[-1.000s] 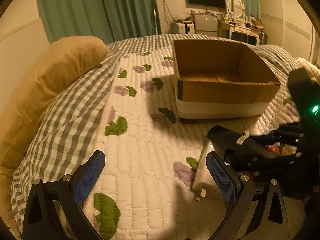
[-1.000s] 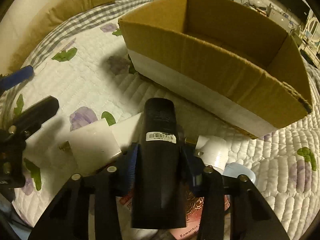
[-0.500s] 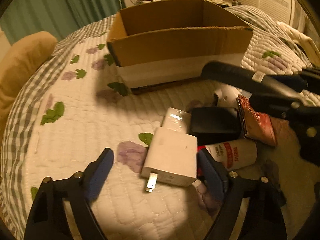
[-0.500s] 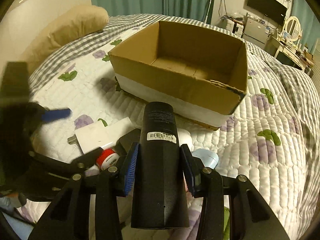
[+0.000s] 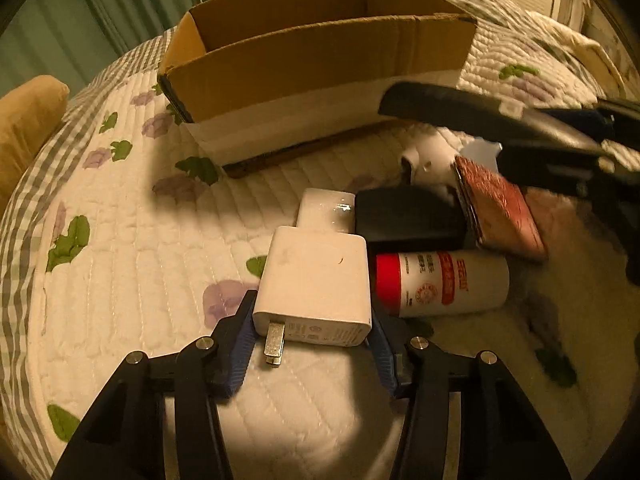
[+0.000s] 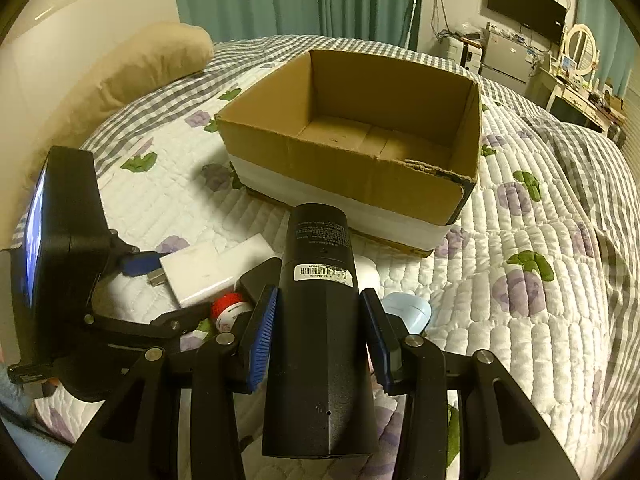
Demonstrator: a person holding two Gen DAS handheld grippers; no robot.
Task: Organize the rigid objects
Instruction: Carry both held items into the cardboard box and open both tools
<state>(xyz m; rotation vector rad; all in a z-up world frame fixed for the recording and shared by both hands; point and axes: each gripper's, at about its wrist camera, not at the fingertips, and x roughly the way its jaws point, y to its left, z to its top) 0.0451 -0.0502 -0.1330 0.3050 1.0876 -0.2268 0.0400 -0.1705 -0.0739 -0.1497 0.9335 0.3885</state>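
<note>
White plastic, the charger (image 5: 316, 280) lies flat on the quilted bedspread (image 5: 132, 264) with its metal prong toward the camera, and the left gripper (image 5: 312, 344) has its blue pads at the block's two sides, jaws closing with the charger between them (they look to be touching it at the near corners). Just behind it lies a second white block (image 5: 326, 210). Beside the charger on the right lies a white bottle with a red band (image 5: 440, 284), and past that a black case (image 5: 408, 220) with a dark red booklet (image 5: 500, 208) leaning at its side. The right gripper (image 6: 320, 336) is clamped on a black cylindrical bottle (image 6: 320, 320), held above this cluster, its labelled end pointing toward the cardboard box (image 6: 360, 152). The box stands open beyond the cluster, nothing showing in the part of its floor that is visible. A pale blue rounded thing (image 6: 408, 310) lies just right of the bottle. A tan pillow (image 6: 140, 68) rests near the bed's far left edge.
</note>
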